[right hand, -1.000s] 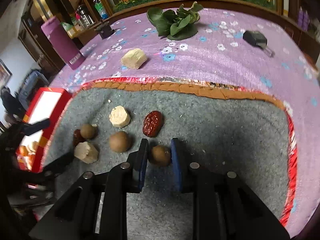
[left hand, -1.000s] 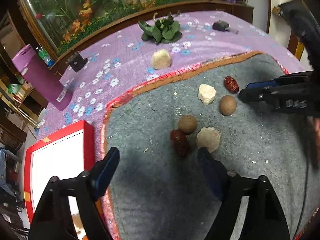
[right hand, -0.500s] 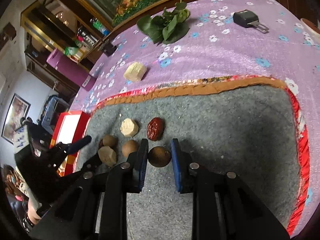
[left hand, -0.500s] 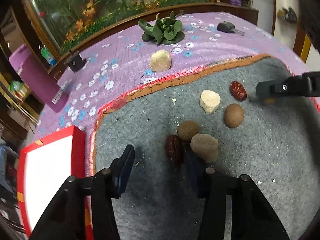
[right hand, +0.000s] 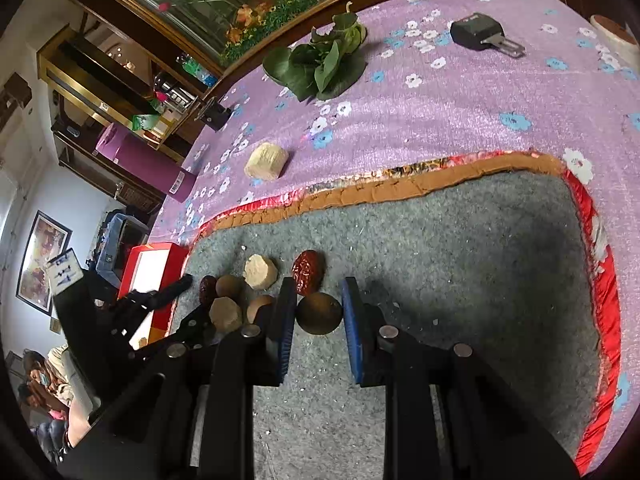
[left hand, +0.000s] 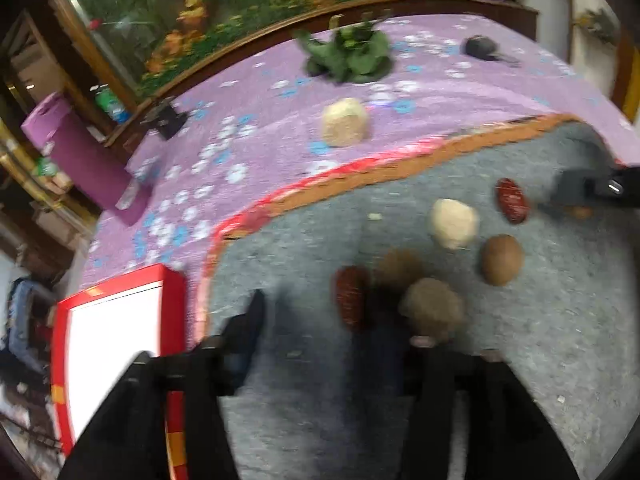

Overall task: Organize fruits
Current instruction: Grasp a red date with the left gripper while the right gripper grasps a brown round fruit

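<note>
Several fruits lie clustered on the grey mat (right hand: 440,240): two red dates (right hand: 307,271) (left hand: 352,296), brown round fruits (left hand: 502,260) and pale lumps (left hand: 454,222). My right gripper (right hand: 318,312) is shut on one brown round fruit (right hand: 319,314) and holds it above the mat, to the right of the cluster. In the blurred left wrist view, my left gripper (left hand: 324,320) stands open at the near side of the cluster. The nearer date and a beige lump (left hand: 432,308) lie just past its fingertips. Its right finger is partly hidden in blur.
A red box (left hand: 112,340) with a white inside sits off the mat's left edge. On the purple flowered cloth lie a beige block (right hand: 267,161), leafy greens (right hand: 320,60), a black device (right hand: 476,32) and a purple cylinder (right hand: 148,164). People sit at the far left.
My right gripper has risen with the brown round fruit held between its fingers. My left gripper has moved forward, closer to the cluster, and its view is now blurred.
</note>
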A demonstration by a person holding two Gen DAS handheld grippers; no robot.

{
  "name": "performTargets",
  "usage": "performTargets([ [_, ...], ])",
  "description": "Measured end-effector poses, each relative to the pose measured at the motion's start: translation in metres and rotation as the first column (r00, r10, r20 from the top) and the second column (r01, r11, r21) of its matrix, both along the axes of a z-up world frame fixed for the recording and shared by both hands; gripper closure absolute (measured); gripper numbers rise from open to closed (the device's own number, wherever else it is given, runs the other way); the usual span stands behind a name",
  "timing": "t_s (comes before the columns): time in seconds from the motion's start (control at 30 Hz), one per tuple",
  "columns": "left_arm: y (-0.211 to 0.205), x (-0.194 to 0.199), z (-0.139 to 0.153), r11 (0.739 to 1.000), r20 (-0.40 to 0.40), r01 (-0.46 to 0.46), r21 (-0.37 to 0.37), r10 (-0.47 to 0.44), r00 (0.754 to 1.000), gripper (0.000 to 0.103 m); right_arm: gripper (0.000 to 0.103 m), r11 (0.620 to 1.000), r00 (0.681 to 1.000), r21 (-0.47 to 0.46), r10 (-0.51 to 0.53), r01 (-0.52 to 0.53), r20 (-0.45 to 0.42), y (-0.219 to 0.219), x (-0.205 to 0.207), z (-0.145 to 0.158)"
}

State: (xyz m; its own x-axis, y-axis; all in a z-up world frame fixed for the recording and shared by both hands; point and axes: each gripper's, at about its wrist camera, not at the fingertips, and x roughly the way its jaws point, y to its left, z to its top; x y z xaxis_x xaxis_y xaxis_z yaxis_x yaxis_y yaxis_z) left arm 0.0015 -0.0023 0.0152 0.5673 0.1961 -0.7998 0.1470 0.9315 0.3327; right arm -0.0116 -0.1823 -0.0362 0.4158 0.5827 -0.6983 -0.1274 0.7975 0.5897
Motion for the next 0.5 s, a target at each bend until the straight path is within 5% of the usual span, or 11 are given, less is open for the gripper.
performTargets([
  [0.07, 0.009, 0.005, -0.001, 0.999, 0.008, -0.043, -0.012, 0.043, 0.999, 0.024, 0.079, 1.0, 1.0, -0.004, -0.001, 0.001, -0.004, 0.001, 0.001, -0.002],
  [0.23, 0.012, 0.007, -0.002, 0.996, 0.033, -0.054, -0.068, 0.057, 0.998, 0.026, 0.079, 1.0, 1.0, -0.002, 0.0, 0.0, -0.012, 0.002, 0.003, -0.004],
  [0.37, -0.007, 0.001, -0.004, 0.993, 0.056, 0.056, -0.101, -0.051, 0.997, 0.081, 0.079, 1.0, 1.0, 0.003, 0.003, -0.003, -0.009, 0.003, 0.004, -0.004],
  [0.43, -0.016, -0.003, -0.007, 0.994, 0.085, 0.09, -0.061, -0.085, 0.993, 0.091, 0.079, 1.0, 1.0, 0.001, 0.0, 0.0, -0.006, 0.003, 0.005, -0.004],
  [0.5, -0.019, -0.005, -0.008, 0.995, 0.101, 0.092, -0.038, -0.088, 0.991, 0.09, 0.079, 1.0, 1.0, 0.009, 0.001, -0.001, -0.002, 0.002, 0.004, -0.004],
])
